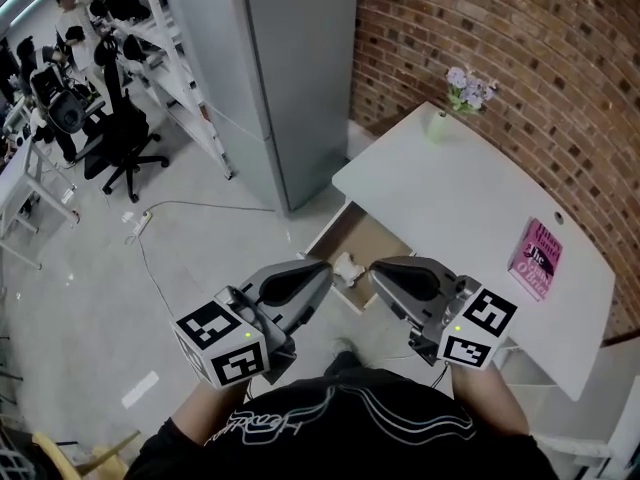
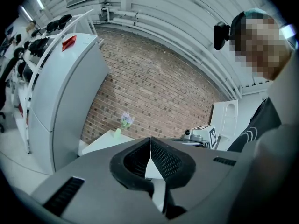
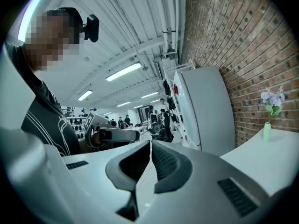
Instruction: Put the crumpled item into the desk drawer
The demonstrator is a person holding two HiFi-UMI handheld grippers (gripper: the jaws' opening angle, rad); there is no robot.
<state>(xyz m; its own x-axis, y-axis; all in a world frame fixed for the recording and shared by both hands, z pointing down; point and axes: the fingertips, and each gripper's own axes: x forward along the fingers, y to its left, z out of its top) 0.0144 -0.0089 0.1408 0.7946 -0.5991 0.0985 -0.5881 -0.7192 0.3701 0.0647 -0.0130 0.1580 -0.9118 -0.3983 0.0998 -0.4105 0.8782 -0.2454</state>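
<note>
Head view: one white desk (image 1: 450,193) with one drawer (image 1: 368,236) pulled open. One crumpled item (image 1: 348,267), white, lies inside the drawer near its front. There are two grippers, the left gripper (image 1: 323,268) and the right gripper (image 1: 377,268), just in front of the drawer, neither touching the item. One pink book (image 1: 537,258) and one flower vase (image 1: 440,123) sit on the desktop, well apart from the drawer. Brick wall (image 1: 520,58), grey floor, one grey cabinet (image 1: 290,78) left of the drawer.

Left gripper view: jaws pressed together, nothing between.

Right gripper view: jaws closed, empty.

In drawer (image 1: 375,231): crumpled item (image 1: 347,267) (book (image 1: 537,258) on desk (image 1: 450,178)).
</note>
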